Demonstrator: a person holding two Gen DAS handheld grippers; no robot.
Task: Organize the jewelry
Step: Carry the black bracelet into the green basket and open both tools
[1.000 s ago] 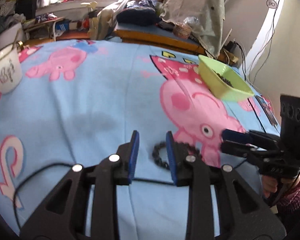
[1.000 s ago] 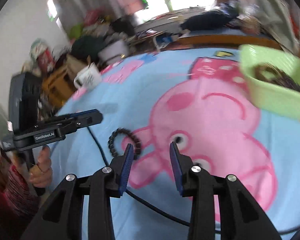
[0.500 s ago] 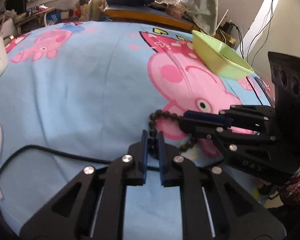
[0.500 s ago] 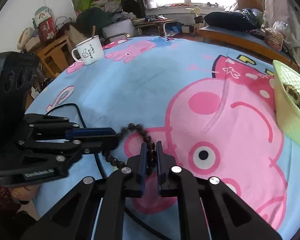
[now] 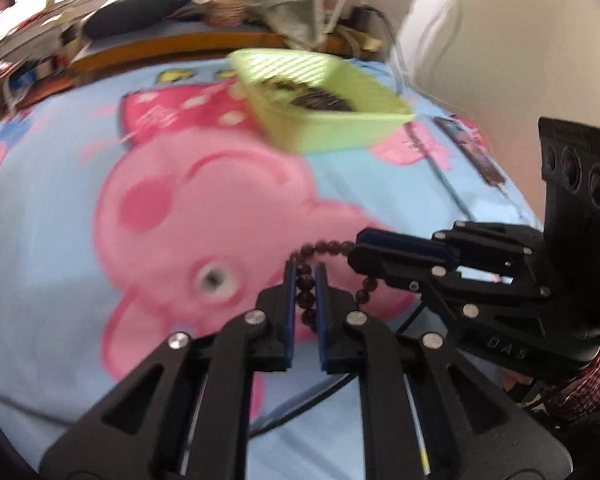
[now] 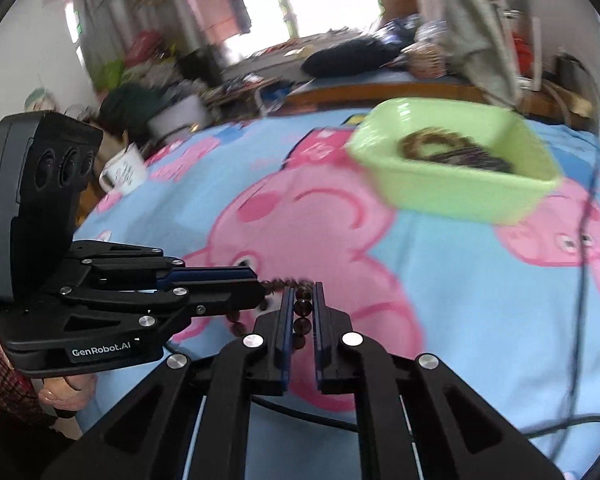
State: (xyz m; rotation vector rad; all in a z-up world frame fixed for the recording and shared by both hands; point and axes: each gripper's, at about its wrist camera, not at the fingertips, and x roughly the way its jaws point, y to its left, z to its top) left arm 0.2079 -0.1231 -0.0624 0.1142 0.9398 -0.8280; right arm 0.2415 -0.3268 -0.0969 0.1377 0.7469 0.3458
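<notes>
The bead bracelet (image 5: 306, 280), a loop of small round dark-brown glossy beads, is pinched by both grippers at once. The left gripper (image 5: 305, 276) has its blue-padded jaws closed on one stretch of beads; these jaws have just been closing, with the beads between them. The right gripper (image 6: 303, 300) likewise has its jaws clamped on beads, having just closed on them. In the left wrist view the right gripper (image 5: 364, 246) comes in from the right, its tip touching the same loop; in the right wrist view the left gripper (image 6: 256, 284) comes in from the left. Under the jaws lies a soft blue cloth (image 6: 480, 320) printed with large pink cartoon pigs. Ahead of the jaws and to the right stands a light-green plastic basket (image 6: 460, 192), rectangular with rounded corners, holding more dark beaded strands (image 6: 448, 150). Far left of the jaws sits a white enamel mug (image 6: 124, 172). A black cable (image 6: 580, 240) trails over the cloth.
</notes>
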